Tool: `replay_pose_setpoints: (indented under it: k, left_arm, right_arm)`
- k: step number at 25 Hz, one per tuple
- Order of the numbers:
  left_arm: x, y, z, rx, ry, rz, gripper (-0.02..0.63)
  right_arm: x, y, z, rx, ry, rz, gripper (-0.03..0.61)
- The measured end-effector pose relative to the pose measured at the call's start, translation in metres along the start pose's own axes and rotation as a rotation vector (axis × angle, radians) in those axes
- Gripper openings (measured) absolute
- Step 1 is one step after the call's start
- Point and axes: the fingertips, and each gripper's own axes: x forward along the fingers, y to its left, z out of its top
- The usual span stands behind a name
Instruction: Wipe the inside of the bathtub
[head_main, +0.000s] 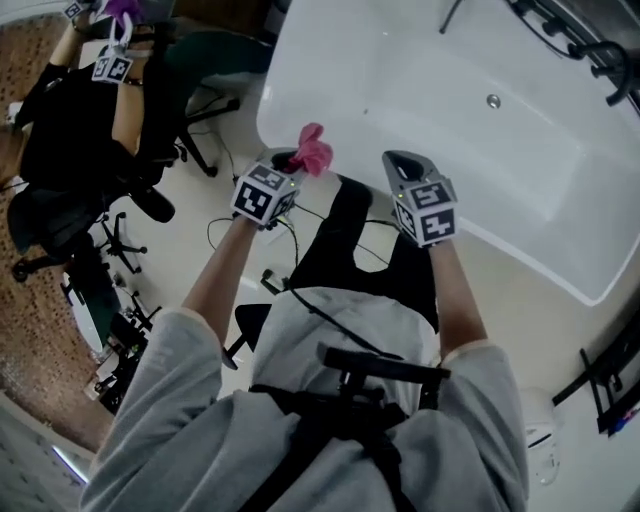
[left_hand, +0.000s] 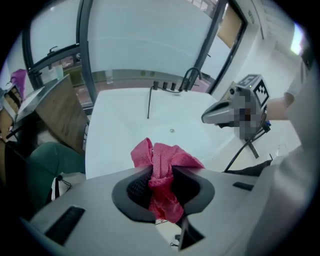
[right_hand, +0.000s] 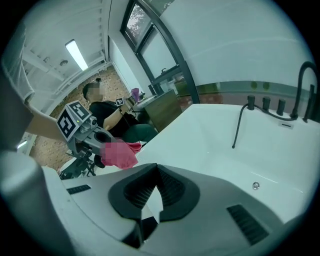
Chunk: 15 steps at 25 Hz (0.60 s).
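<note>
The white bathtub (head_main: 420, 70) fills the upper right of the head view, with its drain (head_main: 492, 101) showing on the bottom. My left gripper (head_main: 290, 160) hovers just outside the tub's near rim, shut on a pink cloth (head_main: 312, 150). In the left gripper view the pink cloth (left_hand: 162, 170) is pinched between the jaws and bunches out in front of them. My right gripper (head_main: 402, 165) is beside it, over the rim, apart from the cloth. In the right gripper view my right gripper (right_hand: 156, 172) has its jaws closed with nothing in them; the left gripper (right_hand: 82, 130) and cloth (right_hand: 120, 154) show at left.
Black tap fittings (head_main: 590, 40) and a thin black hose (left_hand: 149, 102) sit at the tub's far edge. A seated person (head_main: 70, 110) and office chairs (head_main: 60, 240) are at the left. Cables (head_main: 235, 235) lie on the floor below my grippers.
</note>
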Motion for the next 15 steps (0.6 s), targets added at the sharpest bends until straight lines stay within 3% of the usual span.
replay_pose_setpoints:
  k: [7, 15]
  left_arm:
    - [0.061, 0.004, -0.022, 0.033, 0.113, -0.067, 0.081]
    - [0.122, 0.016, -0.041, 0.152, 0.373, -0.129, 0.081]
  right_arm:
    - [0.039, -0.03, -0.041, 0.017, 0.015, 0.009, 0.009]
    - [0.07, -0.061, -0.051, -0.045, 0.037, 0.031, 0.009]
